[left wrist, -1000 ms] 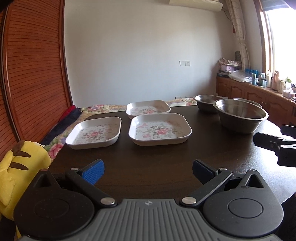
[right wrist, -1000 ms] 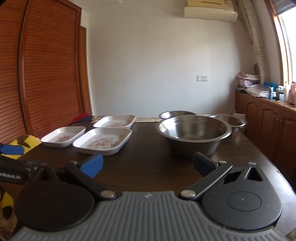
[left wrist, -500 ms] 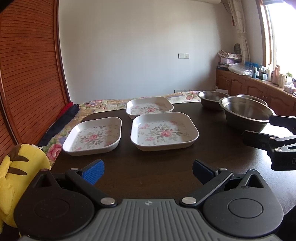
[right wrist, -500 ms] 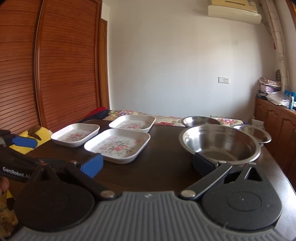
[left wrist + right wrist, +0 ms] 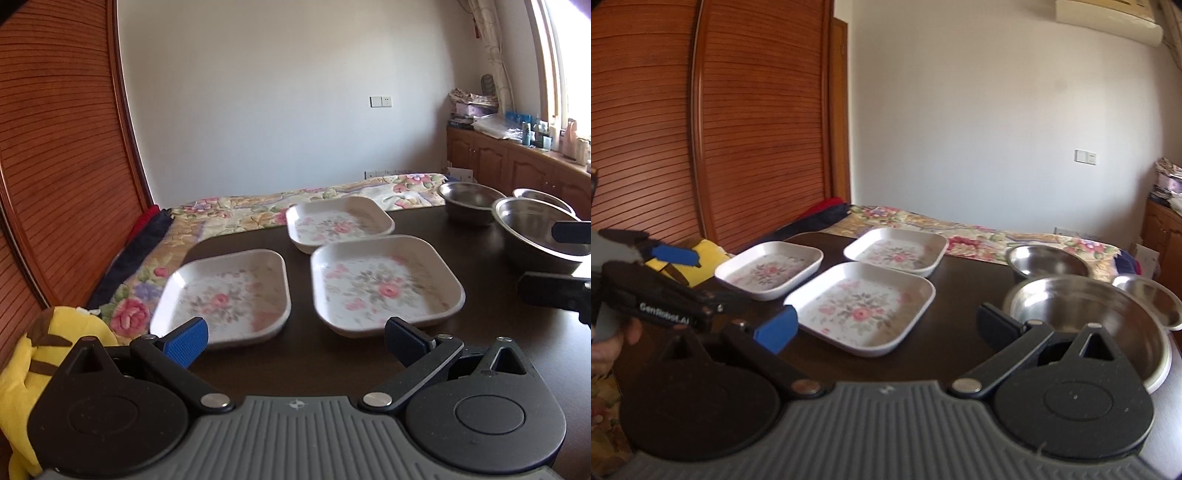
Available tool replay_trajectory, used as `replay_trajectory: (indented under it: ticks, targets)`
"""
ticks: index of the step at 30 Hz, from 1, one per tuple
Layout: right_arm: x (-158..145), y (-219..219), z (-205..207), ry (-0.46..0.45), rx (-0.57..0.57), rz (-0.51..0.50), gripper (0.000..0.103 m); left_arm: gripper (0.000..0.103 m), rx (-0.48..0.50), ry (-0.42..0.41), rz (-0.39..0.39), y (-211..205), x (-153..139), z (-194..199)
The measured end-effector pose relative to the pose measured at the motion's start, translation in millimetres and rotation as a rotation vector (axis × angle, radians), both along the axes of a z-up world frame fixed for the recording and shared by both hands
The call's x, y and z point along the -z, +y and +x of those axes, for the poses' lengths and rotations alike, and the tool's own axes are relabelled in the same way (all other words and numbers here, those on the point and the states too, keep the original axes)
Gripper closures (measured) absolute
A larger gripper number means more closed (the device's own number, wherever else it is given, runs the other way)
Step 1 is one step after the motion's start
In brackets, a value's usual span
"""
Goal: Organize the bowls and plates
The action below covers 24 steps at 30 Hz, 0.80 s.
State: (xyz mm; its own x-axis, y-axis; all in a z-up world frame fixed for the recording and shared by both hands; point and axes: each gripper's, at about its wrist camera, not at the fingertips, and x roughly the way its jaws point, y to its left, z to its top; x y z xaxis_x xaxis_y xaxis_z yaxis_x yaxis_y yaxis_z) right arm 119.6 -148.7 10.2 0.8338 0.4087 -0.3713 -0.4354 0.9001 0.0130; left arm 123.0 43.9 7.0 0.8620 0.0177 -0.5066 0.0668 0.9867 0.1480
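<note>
Three white square plates with pink flower prints sit on the dark table (image 5: 332,369): the near plate (image 5: 384,284) towards the table's middle, the left plate (image 5: 225,295) just beside it at the left edge, and the far plate (image 5: 338,221) behind them near the far edge. None of the three is stacked; narrow gaps of table show between them. Towards the right edge stand three steel bowls: the large bowl (image 5: 1086,317) nearest, a middle bowl (image 5: 1047,262) behind it, and a small bowl (image 5: 1148,299) at its right, close against its rim.

The left gripper (image 5: 295,339) hovers low over the near edge, its blue-padded fingers spread wide and empty, pointing at the gap between the left and near plates. The right gripper (image 5: 886,325) is likewise spread wide with nothing between its fingers; its right finger lies in front of the large bowl's rim, though contact cannot be judged.

A yellow plush toy (image 5: 22,376) lies off the table's left corner, beside a flowered bedspread (image 5: 236,210).
</note>
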Motion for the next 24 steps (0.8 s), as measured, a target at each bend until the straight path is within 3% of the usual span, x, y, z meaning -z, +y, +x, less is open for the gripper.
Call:
replay_trajectory:
  ticks: [5, 7, 13, 24]
  targets:
    - [5.0, 14.2, 18.3, 0.036, -0.033, -0.025, 0.013, 0.000, 0.017, -0.006, -0.015, 13.2, 0.7, 20.9]
    - [8.6, 18.9, 24.5, 0.053, -0.043, -0.033, 0.013, 0.000, 0.041, -0.004, -0.043, 17.4, 0.7, 29.4]
    - [19.1, 28.0, 43.2, 0.102, -0.037, -0.069, 0.023, 0.013, 0.109, 0.020, -0.087, 21.9, 4.8, 56.8]
    - [32.6, 30.8, 65.3, 0.169, -0.006, -0.098, 0.041, 0.059, 0.190, 0.097, -0.119, 15.6, 20.3, 100.0]
